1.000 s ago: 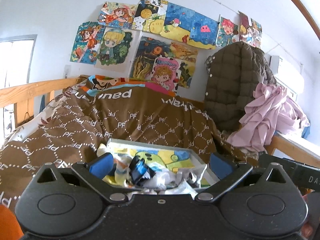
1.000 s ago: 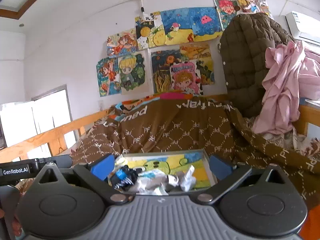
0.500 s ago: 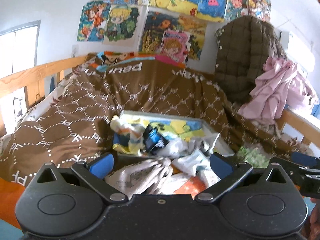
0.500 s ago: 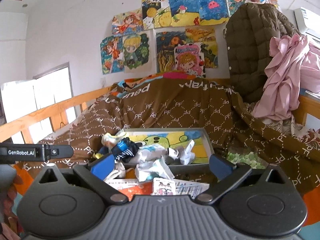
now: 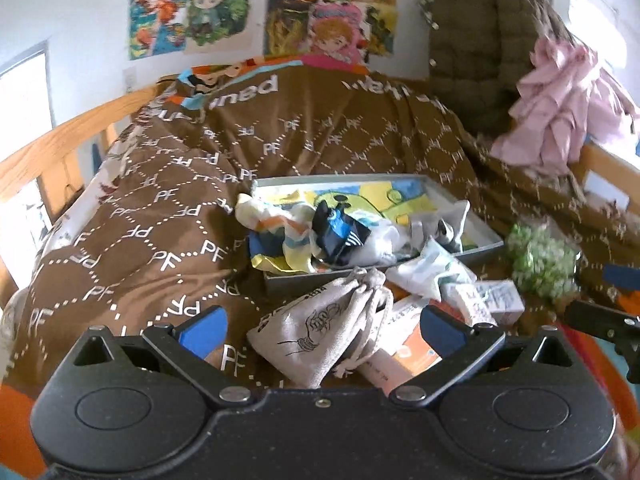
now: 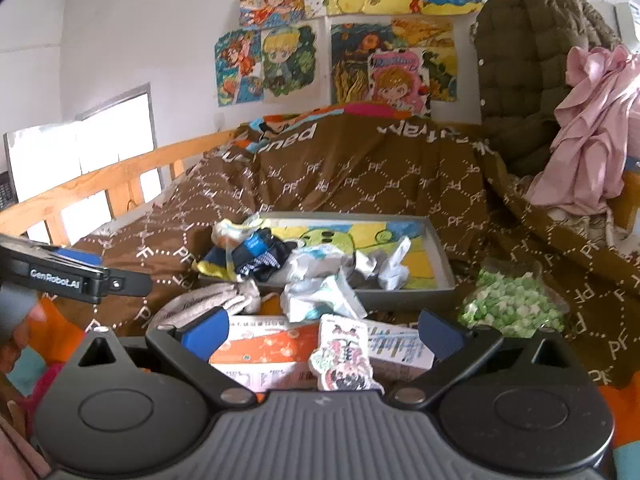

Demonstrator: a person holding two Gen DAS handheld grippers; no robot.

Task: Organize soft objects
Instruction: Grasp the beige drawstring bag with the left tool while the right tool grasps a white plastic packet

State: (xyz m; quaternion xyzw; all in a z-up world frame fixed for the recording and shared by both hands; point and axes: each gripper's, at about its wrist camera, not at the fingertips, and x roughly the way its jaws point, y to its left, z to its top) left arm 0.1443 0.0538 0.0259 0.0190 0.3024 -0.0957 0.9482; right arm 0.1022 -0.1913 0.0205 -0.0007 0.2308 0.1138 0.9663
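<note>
A shallow grey tray (image 5: 486, 249) (image 6: 439, 249) with a cartoon print lies on the brown bedspread. Socks lie heaped at its near left: a striped one (image 5: 288, 232) and a dark blue one (image 5: 340, 236) (image 6: 260, 254). A beige drawstring pouch (image 5: 328, 332) (image 6: 208, 304) lies in front of the tray, between the left gripper's fingers. White crumpled cloth (image 6: 320, 296) spills over the tray's front. My left gripper (image 5: 320, 330) is open, just above the pouch. My right gripper (image 6: 322, 332) is open over flat boxes and a cartoon card (image 6: 344, 356).
A green-and-white bag (image 6: 512, 304) (image 5: 540, 264) lies right of the tray. Orange and white boxes (image 6: 264, 352) lie in front. A wooden rail (image 6: 100, 176) runs along the left. A brown quilted jacket (image 6: 520, 80) and pink cloth (image 6: 588, 136) hang at the back right.
Both grippers have tilted downward and drawn back, bringing the pouch, boxes and card in front of the tray into view. Both stay open.
</note>
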